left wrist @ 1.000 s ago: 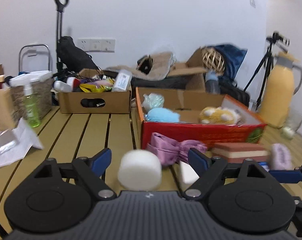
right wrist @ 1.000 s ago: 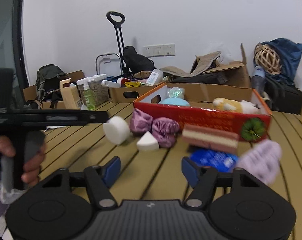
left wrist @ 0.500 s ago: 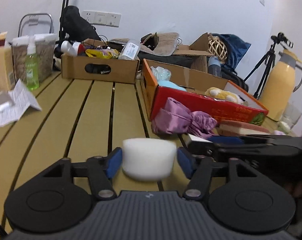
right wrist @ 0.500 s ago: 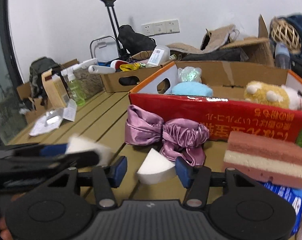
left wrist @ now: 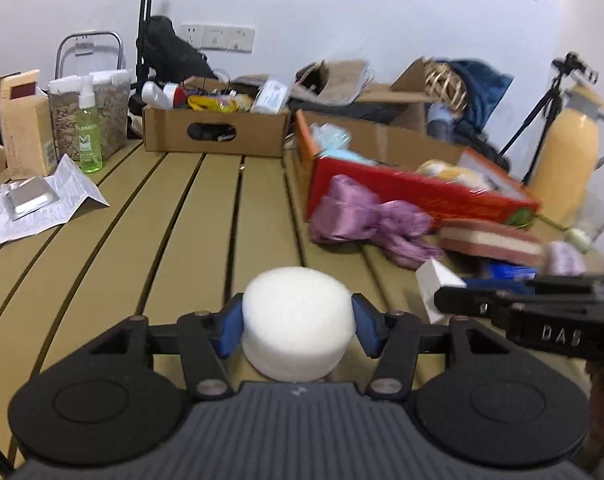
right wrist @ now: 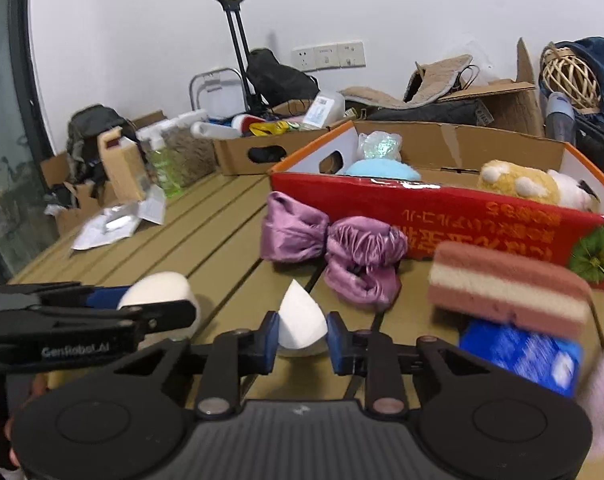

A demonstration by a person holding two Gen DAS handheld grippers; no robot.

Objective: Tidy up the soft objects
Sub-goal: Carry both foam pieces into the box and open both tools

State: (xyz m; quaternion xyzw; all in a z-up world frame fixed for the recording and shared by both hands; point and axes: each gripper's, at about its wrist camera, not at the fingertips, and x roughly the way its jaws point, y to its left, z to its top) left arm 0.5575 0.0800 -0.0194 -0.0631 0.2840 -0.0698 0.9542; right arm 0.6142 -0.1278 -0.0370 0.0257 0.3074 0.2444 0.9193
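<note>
On the slatted tan counter (left wrist: 206,240), the left tool (left wrist: 298,326) is closing around a round white sponge (left wrist: 298,320); the right tool (right wrist: 302,338) is closing on a white wedge sponge (right wrist: 302,326). A red box (right wrist: 461,220) stands beyond, before a white wall (right wrist: 381,8).

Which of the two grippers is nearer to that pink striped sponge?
Right. The right gripper, closing around the white wedge sponge, sits beside the striped sponge; the left gripper is farther left.

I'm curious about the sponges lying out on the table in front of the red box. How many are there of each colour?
White: 2 (the round sponge and the wedge sponge)
Pink and cream stripes: 1 (the striped sponge)
Total: 3
</note>
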